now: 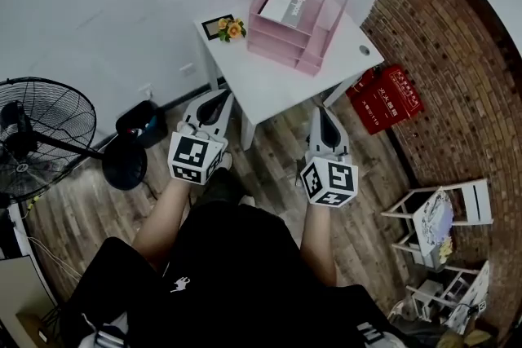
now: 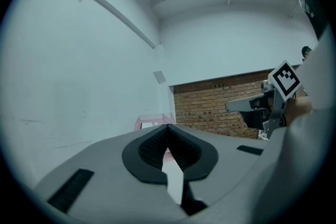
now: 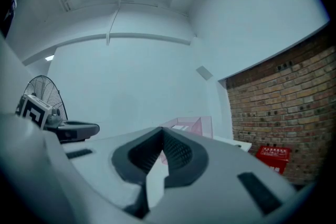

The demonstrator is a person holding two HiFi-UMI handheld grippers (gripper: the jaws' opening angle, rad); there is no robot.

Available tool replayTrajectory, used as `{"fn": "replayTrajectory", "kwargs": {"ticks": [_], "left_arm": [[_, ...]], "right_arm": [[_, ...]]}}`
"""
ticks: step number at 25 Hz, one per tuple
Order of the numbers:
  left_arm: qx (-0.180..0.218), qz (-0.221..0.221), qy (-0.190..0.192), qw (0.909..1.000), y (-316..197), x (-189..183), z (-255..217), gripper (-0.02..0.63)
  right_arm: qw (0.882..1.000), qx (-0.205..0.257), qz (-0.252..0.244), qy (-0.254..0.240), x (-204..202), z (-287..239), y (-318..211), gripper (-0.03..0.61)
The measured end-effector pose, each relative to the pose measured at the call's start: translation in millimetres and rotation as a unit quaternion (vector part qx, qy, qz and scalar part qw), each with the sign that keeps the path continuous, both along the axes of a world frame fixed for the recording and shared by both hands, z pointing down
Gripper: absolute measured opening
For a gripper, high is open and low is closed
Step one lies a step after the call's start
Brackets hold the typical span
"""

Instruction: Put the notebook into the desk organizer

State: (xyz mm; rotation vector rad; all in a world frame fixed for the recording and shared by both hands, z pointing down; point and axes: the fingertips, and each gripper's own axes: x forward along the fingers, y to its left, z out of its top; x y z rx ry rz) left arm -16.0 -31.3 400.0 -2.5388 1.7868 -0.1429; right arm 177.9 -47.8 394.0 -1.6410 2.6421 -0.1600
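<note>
Right tool [image 1: 323, 112] closed; white notebook [image 1: 287, 6] lies in pink organizer [image 1: 281, 47].

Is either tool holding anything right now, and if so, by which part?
Nothing is held. The left tool and right tool are both shut and empty; the notebook lies in the pink organizer.

No print was clear enough to read.
The red crate [image 1: 385, 98] on the floor at right, beside the brick wall, carried white characters in rows, too small to make out. The notebook [image 1: 283, 6] at the far end of the table bore a short dark line of print on its white cover, also illegible. The left cube [image 1: 196, 159] and the right cube [image 1: 329, 181] showed only black-and-white square markers, no letters. The near dark shirt [image 1: 236, 273] had a small white emblem without words.
</note>
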Motion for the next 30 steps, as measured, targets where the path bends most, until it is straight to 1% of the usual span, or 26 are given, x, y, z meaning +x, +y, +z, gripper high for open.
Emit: {"fn": "replayTrajectory", "kwargs": {"ticks": [5, 11, 20, 30], "left_arm": [[0.014, -0.002, -0.005, 0.9999, 12, 4, -15, 0.003], [0.027, -0.004, -0.002, 0.9996, 16, 4, -24, 0.003], [0.029, 0.0, -0.003, 0.9996, 6, 9, -26, 0.003], [0.021, -0.001, -0.003, 0.9998, -5, 8, -25, 0.003]], "right_arm": [[1.0, 0.014, -0.004, -0.01, 7, -17, 11, 0.003], [1.0, 0.021, -0.009, -0.009, 7, -22, 16, 0.003], [1.0, 0.022, -0.011, -0.005, 8, -23, 8, 0.003], [1.0, 0.015, -0.012, -0.004, 6, -20, -1, 0.003]]}}
